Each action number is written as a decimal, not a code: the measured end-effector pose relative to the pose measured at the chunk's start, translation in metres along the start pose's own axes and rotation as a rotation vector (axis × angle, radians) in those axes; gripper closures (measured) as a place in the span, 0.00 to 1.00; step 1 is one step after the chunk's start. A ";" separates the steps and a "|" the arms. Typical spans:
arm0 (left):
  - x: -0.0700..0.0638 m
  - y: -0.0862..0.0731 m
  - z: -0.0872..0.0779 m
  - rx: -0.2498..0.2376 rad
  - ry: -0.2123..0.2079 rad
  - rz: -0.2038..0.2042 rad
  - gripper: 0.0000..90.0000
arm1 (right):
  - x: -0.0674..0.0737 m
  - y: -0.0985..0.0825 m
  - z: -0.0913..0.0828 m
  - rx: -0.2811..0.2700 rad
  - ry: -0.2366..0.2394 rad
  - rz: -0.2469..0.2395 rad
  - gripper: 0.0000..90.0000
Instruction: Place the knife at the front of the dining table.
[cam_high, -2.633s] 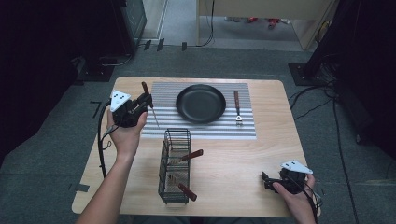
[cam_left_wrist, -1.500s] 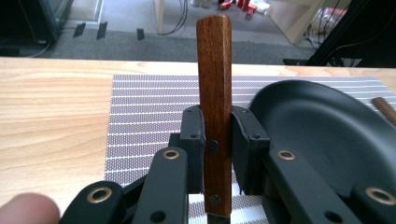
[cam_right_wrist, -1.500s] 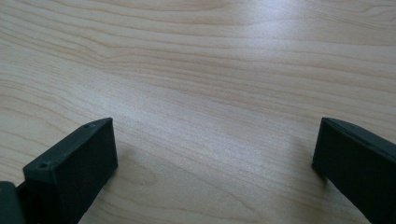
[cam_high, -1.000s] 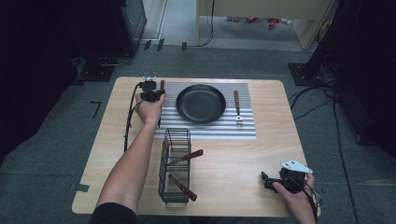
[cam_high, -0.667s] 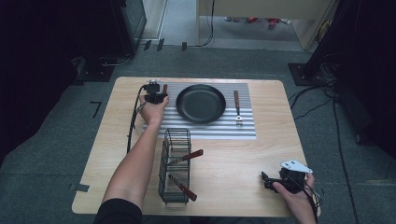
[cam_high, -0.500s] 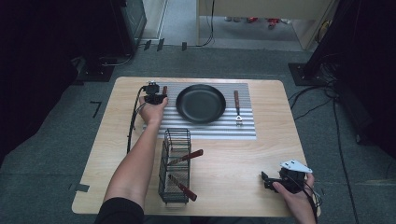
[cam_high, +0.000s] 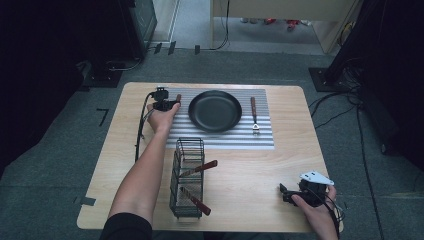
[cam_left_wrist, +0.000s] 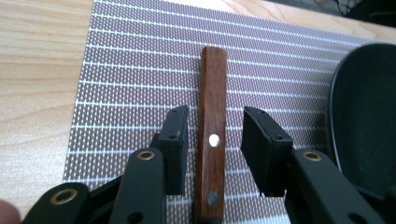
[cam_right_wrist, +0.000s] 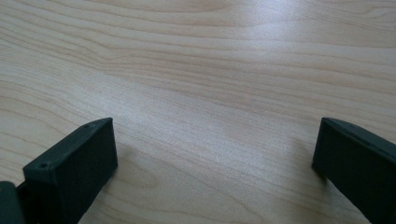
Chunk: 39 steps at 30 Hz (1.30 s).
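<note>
Wooden-handled utensil (cam_left_wrist: 213, 135): it lies flat on the striped placemat (cam_high: 220, 137), at the mat's left edge, near the table's far left corner.

High view, left gripper (cam_high: 165, 104): your left hand has it over the utensil's handle (cam_high: 177, 98), just left of the black pan (cam_high: 215, 111). This is by far the nearer hand.

High view, right gripper (cam_high: 296, 194): you rest it near the table's (cam_high: 280, 165) near right corner, well apart from the mat and from everything on it.

High view, other things: the wire basket (cam_high: 187, 177) stands near the table's near edge with two more wooden-handled utensils in it; a fourth utensil (cam_high: 254, 115) lies on the mat right of the pan.

Left gripper view, fingers: your jaws have just been opening. They now stand narrowly apart, one pad (cam_left_wrist: 175, 140) on each side of the handle, with a visible gap on both sides, so nothing is gripped.

Left gripper view, axis: the handle's long axis runs straight away from you, in line with the jaws and centred between them. A straight lift clears it; pulling sideways could nudge it toward the pan's rim (cam_left_wrist: 334, 107) at your right.

Right gripper view, fingers: your jaws stand wide apart over bare wood, with nothing between them.
</note>
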<state>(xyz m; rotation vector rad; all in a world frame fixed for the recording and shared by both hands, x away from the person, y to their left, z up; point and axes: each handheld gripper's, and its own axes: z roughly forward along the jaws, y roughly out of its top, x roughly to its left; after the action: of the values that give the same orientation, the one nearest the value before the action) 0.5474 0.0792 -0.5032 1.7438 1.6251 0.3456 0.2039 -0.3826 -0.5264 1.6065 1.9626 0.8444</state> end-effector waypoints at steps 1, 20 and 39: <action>0.000 0.000 -0.001 0.007 0.010 0.005 0.69 | 0.000 0.000 0.000 0.000 0.000 0.000 0.00; -0.012 0.004 -0.002 0.077 0.096 -0.008 0.86 | 0.000 0.000 0.000 0.000 0.000 0.000 0.00; -0.005 0.006 -0.001 0.061 0.069 -0.059 0.83 | 0.000 0.000 0.000 -0.001 0.001 0.000 0.00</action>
<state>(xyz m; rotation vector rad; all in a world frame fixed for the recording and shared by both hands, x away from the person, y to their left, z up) 0.5503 0.0751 -0.4968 1.7421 1.7489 0.3343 0.2040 -0.3827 -0.5265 1.6065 1.9624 0.8457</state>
